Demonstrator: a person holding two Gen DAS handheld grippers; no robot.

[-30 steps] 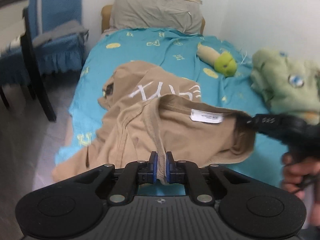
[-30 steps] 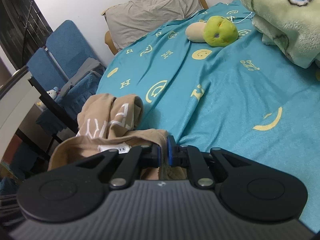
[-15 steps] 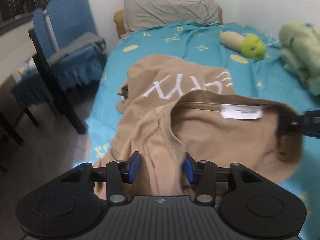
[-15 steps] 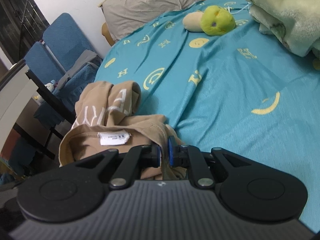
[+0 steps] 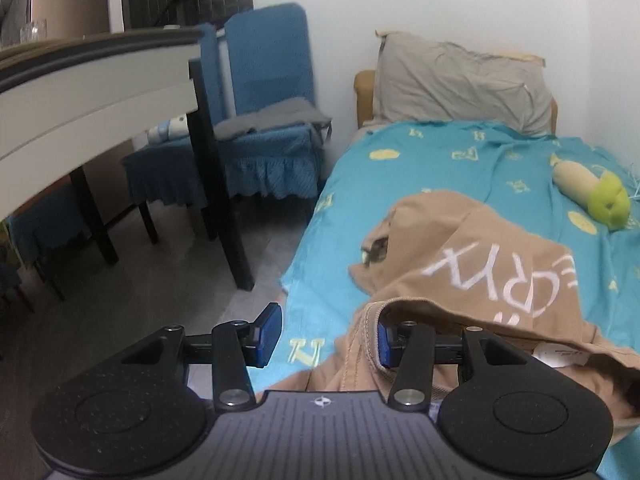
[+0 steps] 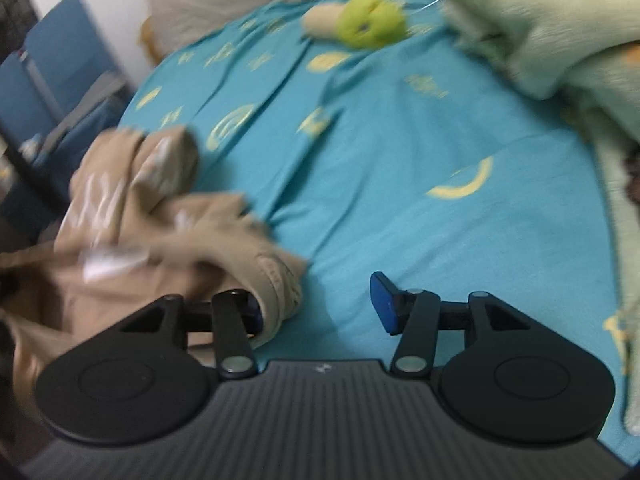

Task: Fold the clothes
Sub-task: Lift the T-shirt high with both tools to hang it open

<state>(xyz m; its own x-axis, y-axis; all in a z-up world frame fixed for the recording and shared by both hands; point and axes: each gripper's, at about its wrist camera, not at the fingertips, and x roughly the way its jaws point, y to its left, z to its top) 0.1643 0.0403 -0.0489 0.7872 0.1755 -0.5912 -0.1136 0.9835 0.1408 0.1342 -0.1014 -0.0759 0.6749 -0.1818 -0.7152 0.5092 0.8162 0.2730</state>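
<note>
The left gripper (image 5: 324, 334) points along the near left edge of the bed, level with the mattress side, its jaws spread wide. The tan T-shirt (image 5: 492, 276) lies crumpled on the teal bedsheet (image 5: 452, 168), ahead and to the right of these jaws. A ribbed fold of its collar hangs over the right-hand blue pad (image 5: 385, 345), so cloth touches that finger, while the left-hand pad stands free over the floor and the bed's edge; nothing is pinched between the two. The white lettering on the shirt sits just beyond the right finger, and a white label (image 5: 560, 357) shows to that finger's right.

The right gripper (image 6: 318, 304) is held low over the sheet, aimed toward the head of the bed, jaws also wide apart. The T-shirt (image 6: 152, 232) is bunched to the left of the jaws, and a thick hem drapes over the left finger, hiding its pad. The right pad is bare above the sheet. This view is blurred.

Beyond both sets of jaws lie a green and beige plush toy (image 5: 592, 196) and a grey pillow (image 5: 460, 80) at the headboard. Right of the right gripper's jaws is a pale green blanket (image 6: 560, 40). Left of the left jaws stand blue chairs (image 5: 264, 136) and a table (image 5: 100, 92).
</note>
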